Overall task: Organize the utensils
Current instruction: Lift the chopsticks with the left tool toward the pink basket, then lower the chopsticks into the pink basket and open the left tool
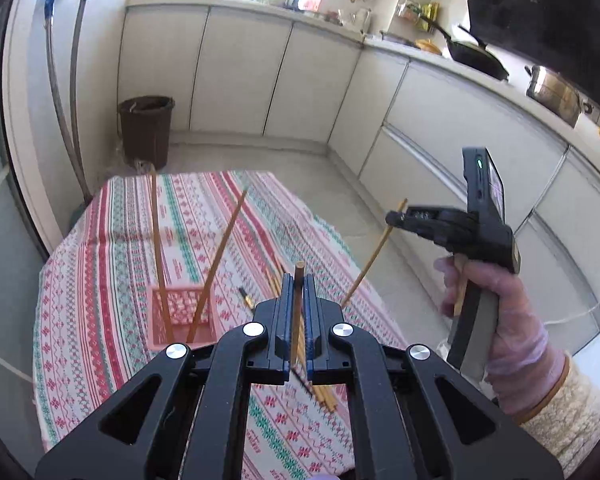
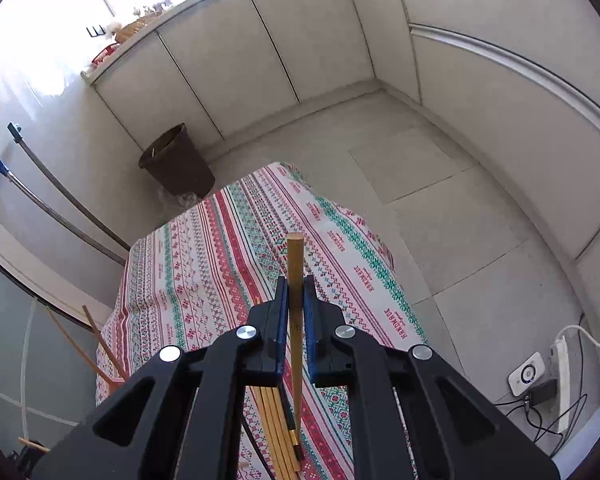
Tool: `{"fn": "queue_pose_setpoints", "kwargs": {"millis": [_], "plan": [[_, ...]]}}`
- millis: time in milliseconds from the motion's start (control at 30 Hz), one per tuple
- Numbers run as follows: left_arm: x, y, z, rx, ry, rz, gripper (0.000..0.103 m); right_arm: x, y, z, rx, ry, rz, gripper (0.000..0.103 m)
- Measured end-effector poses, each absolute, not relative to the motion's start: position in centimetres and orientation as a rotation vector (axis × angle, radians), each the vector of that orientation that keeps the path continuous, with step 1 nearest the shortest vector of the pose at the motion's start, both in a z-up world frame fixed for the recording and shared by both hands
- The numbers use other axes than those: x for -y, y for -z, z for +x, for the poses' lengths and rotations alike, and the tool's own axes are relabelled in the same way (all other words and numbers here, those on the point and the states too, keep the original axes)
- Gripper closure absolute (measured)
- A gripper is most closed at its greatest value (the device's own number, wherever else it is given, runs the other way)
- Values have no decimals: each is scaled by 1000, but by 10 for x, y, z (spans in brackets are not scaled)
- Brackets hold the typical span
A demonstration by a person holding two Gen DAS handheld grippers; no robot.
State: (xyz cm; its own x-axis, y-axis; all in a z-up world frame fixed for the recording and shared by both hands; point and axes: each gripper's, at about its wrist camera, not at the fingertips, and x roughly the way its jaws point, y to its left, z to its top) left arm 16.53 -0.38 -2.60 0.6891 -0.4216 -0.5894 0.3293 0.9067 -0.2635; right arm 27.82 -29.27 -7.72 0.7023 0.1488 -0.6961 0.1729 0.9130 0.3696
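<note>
In the left wrist view my left gripper [image 1: 298,280] is shut on a brown chopstick [image 1: 297,320] that stands upright between the blue pads. A pink basket [image 1: 180,320] on the patterned tablecloth [image 1: 112,240] holds two leaning chopsticks [image 1: 220,256]. A bundle of loose chopsticks [image 1: 325,396] lies under the gripper. To the right, a gloved hand [image 1: 512,320] carries my right gripper [image 1: 394,219], which is shut on a slanted chopstick [image 1: 370,260]. In the right wrist view the right gripper [image 2: 296,282] clamps a yellow chopstick [image 2: 295,264] above the bundle [image 2: 276,428].
A brown bin [image 1: 146,130] stands on the floor beyond the table, next to two long handles [image 1: 60,92] that lean on the wall. White cabinets ring the room. A wok [image 1: 476,56] and a pot [image 1: 554,94] sit on the counter. A power strip [image 2: 560,364] lies on the floor.
</note>
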Motion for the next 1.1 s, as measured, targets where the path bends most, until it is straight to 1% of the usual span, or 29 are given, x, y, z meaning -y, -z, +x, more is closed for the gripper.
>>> {"fn": "queue_pose_setpoints", "kwargs": {"millis": [333, 500, 667, 833, 1100], "plan": [[-34, -42, 181, -548, 323, -247, 99, 297, -2, 266, -622, -53, 432, 95], [-58, -60, 177, -488, 276, -283, 99, 287, -34, 257, -569, -152, 438, 95], [-78, -57, 181, -478, 201, -309, 99, 268, -55, 242, -524, -244, 411, 95], [-86, -48, 191, -490, 138, -308, 99, 251, -65, 233, -527, -309, 399, 95], [-102, -24, 207, -589, 130, -386, 98, 232, -72, 218, -531, -399, 400, 95]]}}
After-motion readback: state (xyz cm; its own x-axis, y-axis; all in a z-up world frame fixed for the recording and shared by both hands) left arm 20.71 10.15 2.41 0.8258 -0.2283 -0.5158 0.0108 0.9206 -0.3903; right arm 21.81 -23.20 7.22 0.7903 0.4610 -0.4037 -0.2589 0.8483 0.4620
